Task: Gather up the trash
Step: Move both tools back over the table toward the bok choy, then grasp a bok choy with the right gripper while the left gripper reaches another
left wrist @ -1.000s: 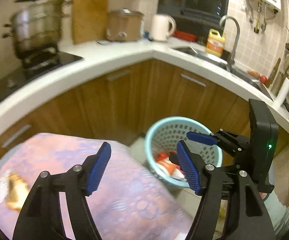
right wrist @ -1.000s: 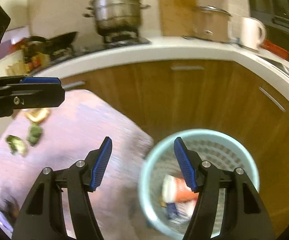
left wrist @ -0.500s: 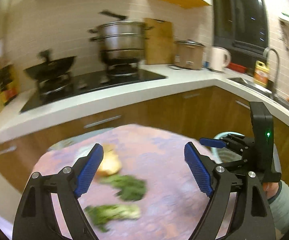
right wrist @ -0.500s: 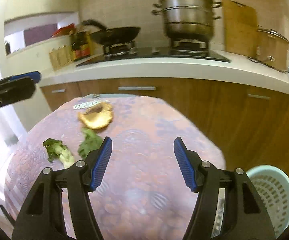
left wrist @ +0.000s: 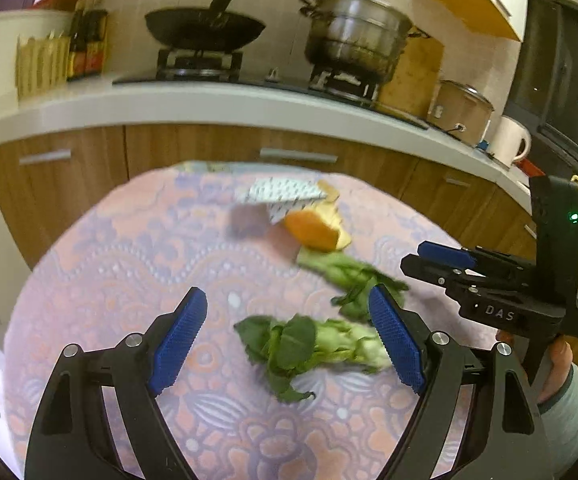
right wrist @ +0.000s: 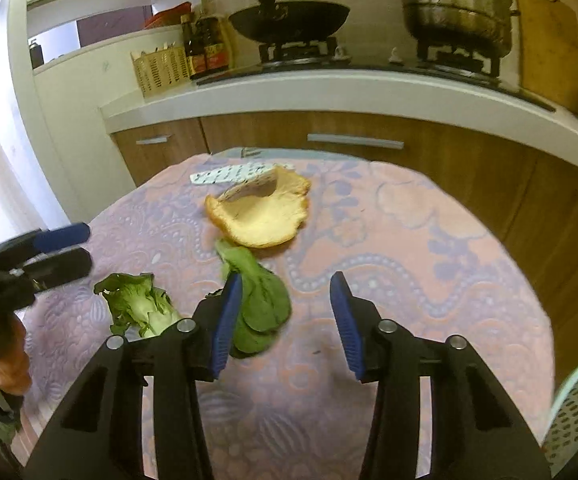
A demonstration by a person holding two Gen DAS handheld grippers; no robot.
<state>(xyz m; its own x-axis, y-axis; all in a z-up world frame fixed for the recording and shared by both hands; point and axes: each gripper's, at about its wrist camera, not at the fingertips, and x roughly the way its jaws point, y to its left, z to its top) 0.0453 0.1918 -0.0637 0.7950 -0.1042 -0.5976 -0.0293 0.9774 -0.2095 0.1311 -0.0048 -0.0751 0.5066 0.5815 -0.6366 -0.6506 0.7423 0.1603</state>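
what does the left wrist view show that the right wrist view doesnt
Only the left wrist view: the white kettle, the lidded cooker and the right gripper.

Only the right wrist view: the trash basket and the left gripper.

Both: the patterned table, orange peel, two leafy greens and, printed wrapper, wok and steamer pot.

Beyond the fingertips, past the patterned cloth [right wrist: 429, 240], runs a white counter [right wrist: 329, 92] over wooden cabinets [right wrist: 449, 168]. On it — a black wok [right wrist: 289, 20] straight ahead on the hob, a steel steamer pot [right wrist: 457, 4] to its right, dark sauce bottles [right wrist: 205, 48] and a pale slotted basket [right wrist: 161, 68] to its left. Far right stands a white kettle [left wrist: 509, 142].
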